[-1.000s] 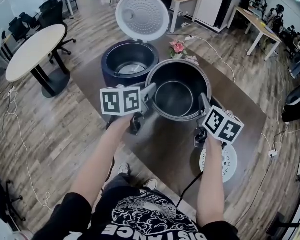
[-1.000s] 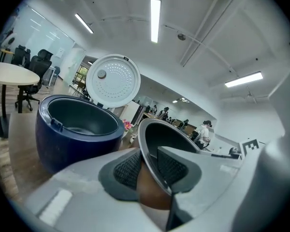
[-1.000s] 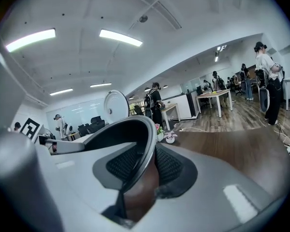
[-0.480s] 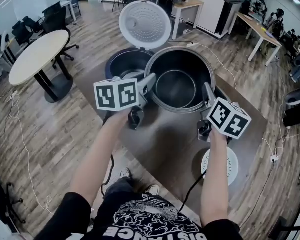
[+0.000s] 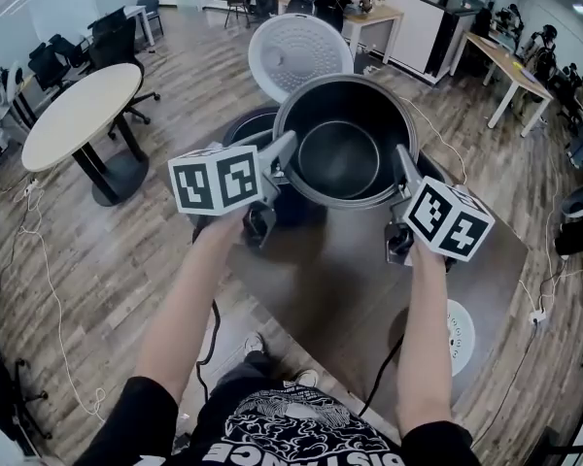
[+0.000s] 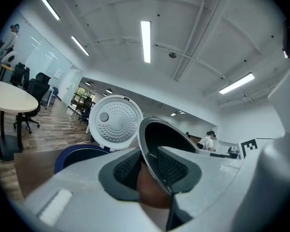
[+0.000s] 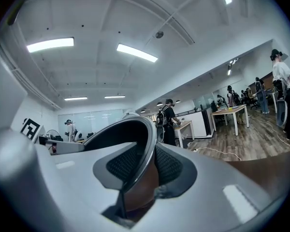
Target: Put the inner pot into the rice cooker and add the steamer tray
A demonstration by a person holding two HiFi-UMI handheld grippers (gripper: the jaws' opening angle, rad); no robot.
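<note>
The left forearm (image 5: pixel 189 304) and right forearm (image 5: pixel 423 343) reach from the bottom edge to mid-frame. The left gripper (image 5: pixel 286 153) and right gripper (image 5: pixel 404 171) clamp the inner pot (image 5: pixel 342 158) rim (one on each side).

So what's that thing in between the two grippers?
The inner pot: in the head view the left gripper and the right gripper each pinch its rim, one on each side.

Long ceiling strips (image 6: pixel 145 41) light the room brightly and evenly, themselves blown out to white. Every view bulges fisheye-fashion. Both gripper views go black at the corners, and the rim of the inner pot (image 6: pixel 166 132), close to the lens, is soft.
</note>
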